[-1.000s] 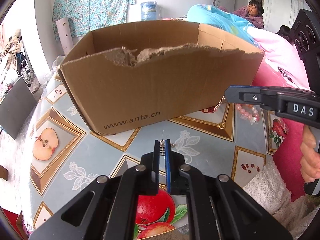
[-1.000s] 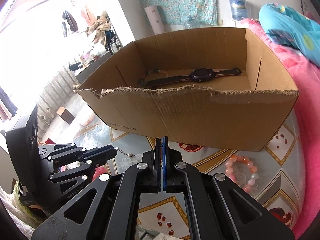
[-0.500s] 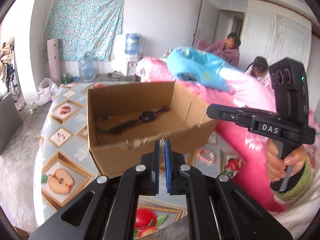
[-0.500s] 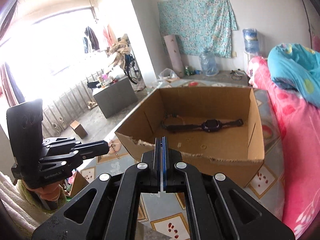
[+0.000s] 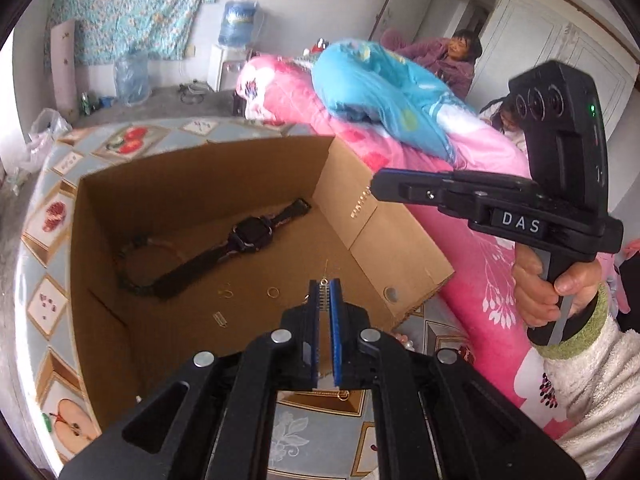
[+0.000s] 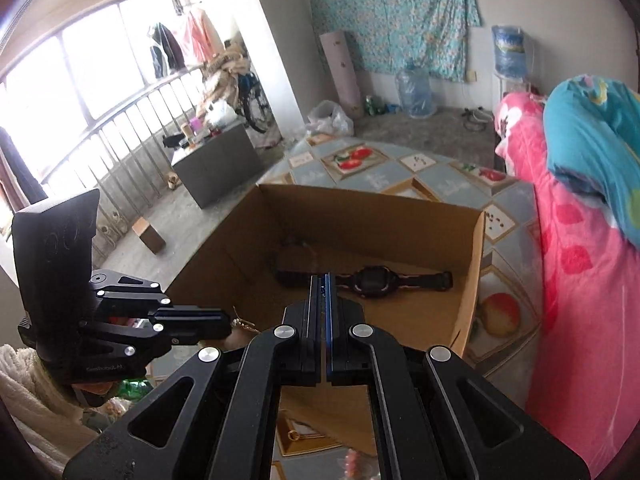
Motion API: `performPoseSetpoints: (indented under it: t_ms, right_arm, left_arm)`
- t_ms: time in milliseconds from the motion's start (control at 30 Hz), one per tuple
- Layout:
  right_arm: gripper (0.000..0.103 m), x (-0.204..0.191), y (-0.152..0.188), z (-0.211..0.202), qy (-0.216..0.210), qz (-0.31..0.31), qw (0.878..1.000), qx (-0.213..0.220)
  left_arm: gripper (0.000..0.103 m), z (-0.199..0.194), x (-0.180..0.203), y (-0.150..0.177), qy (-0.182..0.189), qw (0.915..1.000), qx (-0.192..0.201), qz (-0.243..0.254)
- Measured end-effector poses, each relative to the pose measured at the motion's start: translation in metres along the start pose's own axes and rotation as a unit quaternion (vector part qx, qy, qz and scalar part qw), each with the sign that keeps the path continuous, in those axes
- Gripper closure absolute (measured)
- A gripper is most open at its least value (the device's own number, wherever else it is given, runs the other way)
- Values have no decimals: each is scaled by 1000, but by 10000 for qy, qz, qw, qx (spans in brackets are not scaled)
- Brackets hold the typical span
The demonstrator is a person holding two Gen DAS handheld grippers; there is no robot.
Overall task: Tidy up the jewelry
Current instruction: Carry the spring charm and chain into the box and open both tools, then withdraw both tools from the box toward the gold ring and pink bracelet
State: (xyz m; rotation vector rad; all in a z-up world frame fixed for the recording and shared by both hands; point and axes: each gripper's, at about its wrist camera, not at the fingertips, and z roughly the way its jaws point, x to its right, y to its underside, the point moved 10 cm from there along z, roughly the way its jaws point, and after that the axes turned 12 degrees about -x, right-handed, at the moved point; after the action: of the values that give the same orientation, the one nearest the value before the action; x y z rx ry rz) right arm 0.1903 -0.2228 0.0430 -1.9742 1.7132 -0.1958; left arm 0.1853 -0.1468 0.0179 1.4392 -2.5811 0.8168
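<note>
An open cardboard box (image 5: 380,232) stands on the fruit-print table (image 5: 52,208). Inside lie a black watch (image 5: 250,236), a dark bead bracelet (image 5: 130,276) and small gold rings (image 5: 273,291). My left gripper (image 5: 325,282) hangs over the box's near side, shut on a thin gold chain (image 5: 325,294) pinched between its pads. My right gripper (image 5: 374,186) hovers above the box's right wall, shut, with the chain's other end (image 5: 360,206) dangling from its tip. In the right wrist view, the right gripper (image 6: 324,278) points at the watch (image 6: 370,280), and the left gripper (image 6: 230,322) holds chain (image 6: 244,324) at the left.
Pink and blue bedding (image 5: 460,240) piles against the table's right side. A pink bead bracelet (image 6: 354,460) lies on the table in front of the box (image 6: 472,272). Two people (image 5: 460,52) sit at the back by white wardrobes. Water bottles stand by the far wall.
Both grippers have risen from table level in front of the box to above it, so its inside now shows. Each stays shut with the gold chain at its tip.
</note>
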Motion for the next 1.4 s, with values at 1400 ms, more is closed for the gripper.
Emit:
performPoseSetpoints:
  t_ms: [1400]
  right_arm:
    - [68, -26, 52, -95, 126, -299, 9921, 1216]
  left_arm:
    - [90, -52, -5, 42, -815, 9911, 1001, 321]
